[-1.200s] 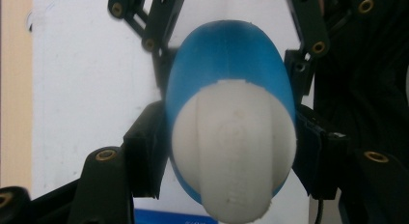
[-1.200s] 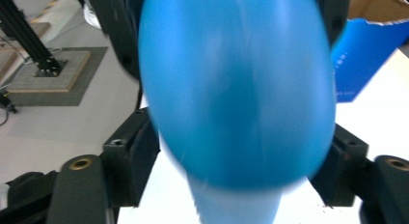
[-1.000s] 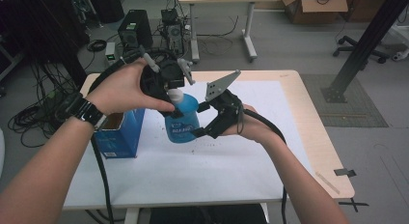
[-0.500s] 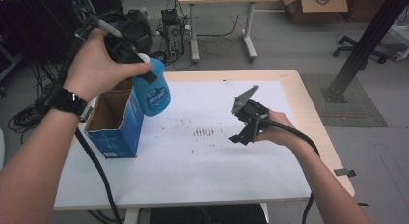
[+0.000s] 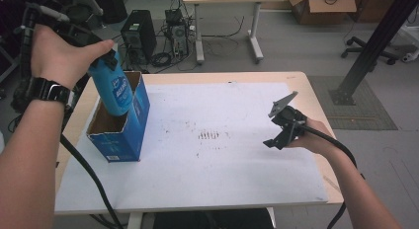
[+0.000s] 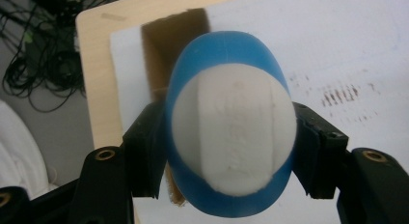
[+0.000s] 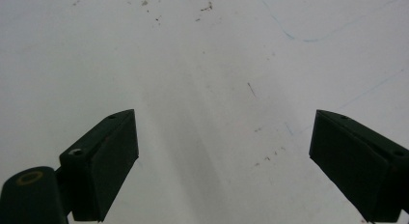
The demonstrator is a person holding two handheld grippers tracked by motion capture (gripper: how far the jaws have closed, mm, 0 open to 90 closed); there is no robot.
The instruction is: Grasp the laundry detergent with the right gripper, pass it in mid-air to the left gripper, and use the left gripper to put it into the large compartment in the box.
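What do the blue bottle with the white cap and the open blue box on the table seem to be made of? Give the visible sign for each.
Blue bottle with the white cap: probably plastic, smooth and slightly glossy; the cap is matt white with moulded raised lettering.
Open blue box: looks like cardboard, with a printed blue outside, a raw brown inside and thin folded walls.

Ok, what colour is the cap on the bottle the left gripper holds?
White, on a blue bottle; the cap shows best in the left gripper view.

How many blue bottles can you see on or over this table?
1. The blue bottle hangs clamped in the left gripper, its bottom dipping into the open blue box. More could be hidden inside.
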